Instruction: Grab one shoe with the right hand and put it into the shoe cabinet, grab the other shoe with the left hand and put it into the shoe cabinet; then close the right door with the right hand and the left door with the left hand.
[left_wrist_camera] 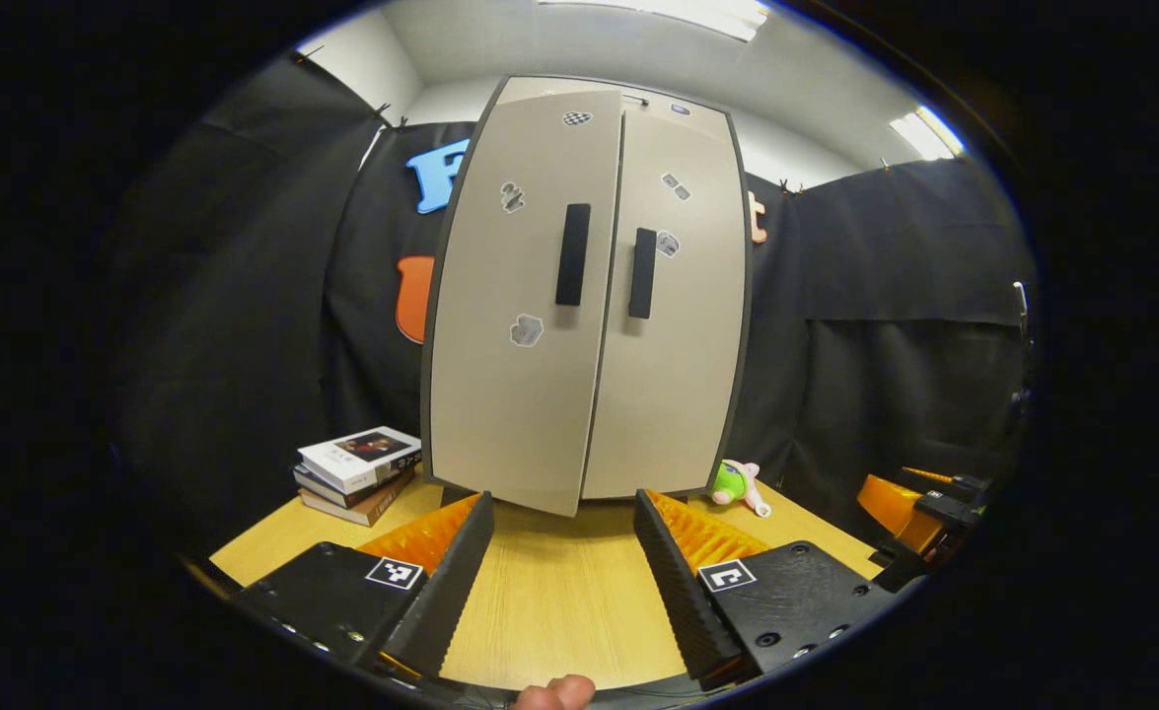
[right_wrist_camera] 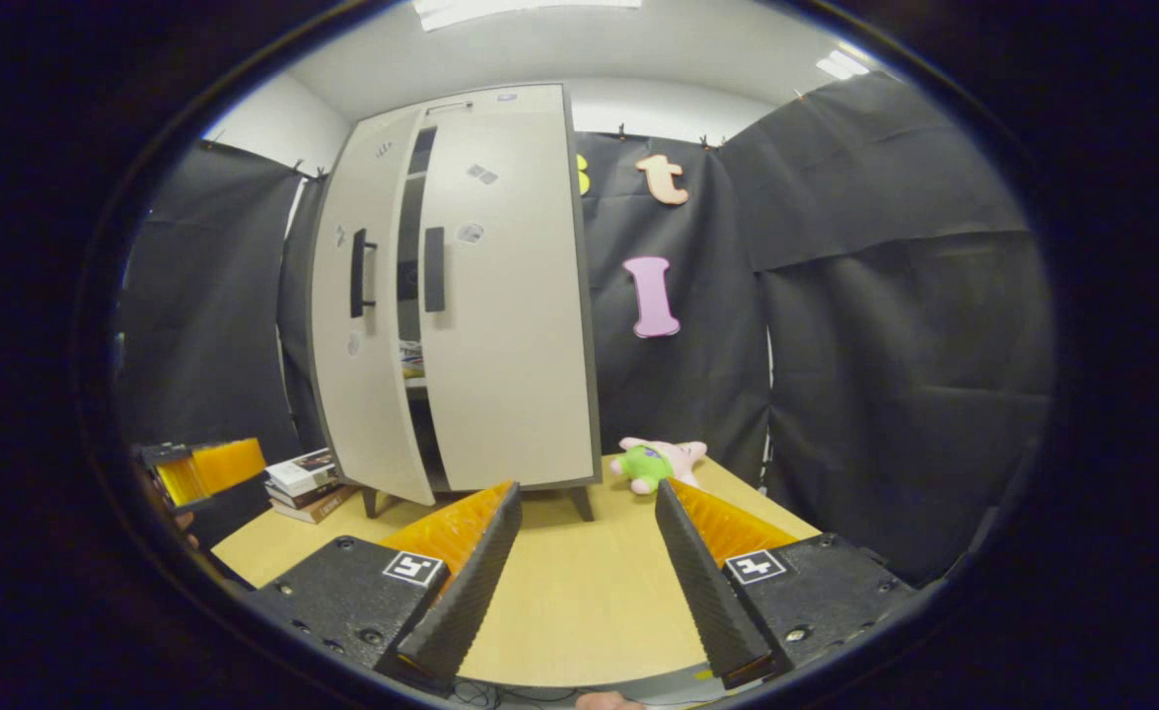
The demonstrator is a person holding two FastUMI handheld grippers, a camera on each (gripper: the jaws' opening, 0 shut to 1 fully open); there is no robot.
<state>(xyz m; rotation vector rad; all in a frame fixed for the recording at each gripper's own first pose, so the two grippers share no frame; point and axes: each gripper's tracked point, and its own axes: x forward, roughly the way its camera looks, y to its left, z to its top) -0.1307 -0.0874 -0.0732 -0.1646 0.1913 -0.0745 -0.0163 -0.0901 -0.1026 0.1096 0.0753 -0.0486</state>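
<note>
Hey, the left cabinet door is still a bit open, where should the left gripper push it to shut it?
Push the left door on its flat front beside the upright handle, coming straight from the front with the open left gripper. That free edge stands ajar.

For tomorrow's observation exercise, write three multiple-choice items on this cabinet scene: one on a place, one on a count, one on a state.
1. Where is the stack of books?
A. on the table, left of the cabinet as the left gripper view shows it
B. on top of the cabinet
C. inside the cabinet

2. How many dark handles are on the cabinet doors?
A. one
B. two
C. four

3. In what state is the left door?
A. fully shut
B. removed
C. slightly ajar

Answers:
1 A, the books lie on the wooden table beside the cabinet's left edge.
2 B, each door carries one handle.
3 C, the right gripper view shows a gap between the doors, with shelves visible inside.
</note>
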